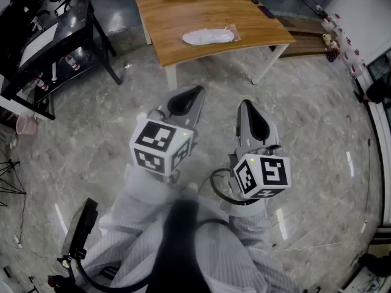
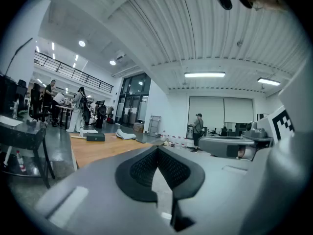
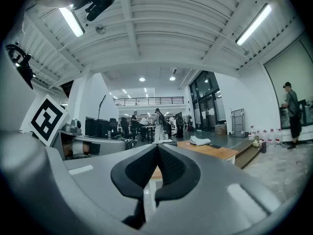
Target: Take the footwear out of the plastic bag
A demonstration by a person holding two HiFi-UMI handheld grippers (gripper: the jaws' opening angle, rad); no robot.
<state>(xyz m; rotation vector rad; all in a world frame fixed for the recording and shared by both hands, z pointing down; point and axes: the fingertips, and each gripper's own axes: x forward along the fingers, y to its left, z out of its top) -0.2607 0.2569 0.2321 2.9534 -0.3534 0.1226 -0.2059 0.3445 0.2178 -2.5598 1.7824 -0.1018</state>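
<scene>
Wooden surface (image 1: 201, 11) well ahead, footwear (image 1: 208, 37) bagged on it; left gripper (image 1: 197, 91), right gripper (image 1: 244, 104) pressed together, empty: close in, spread first.

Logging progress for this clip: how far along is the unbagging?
Done: nothing; the white footwear lies inside its plastic bag on the wooden table. In hand: nothing; left gripper and right gripper are shut, empty, short of the table. Left: the whole removal.

A white slipper (image 1: 206, 37) lies flat inside a clear plastic bag (image 1: 231, 31) near the front edge of the wooden table (image 1: 183, 14)
</scene>
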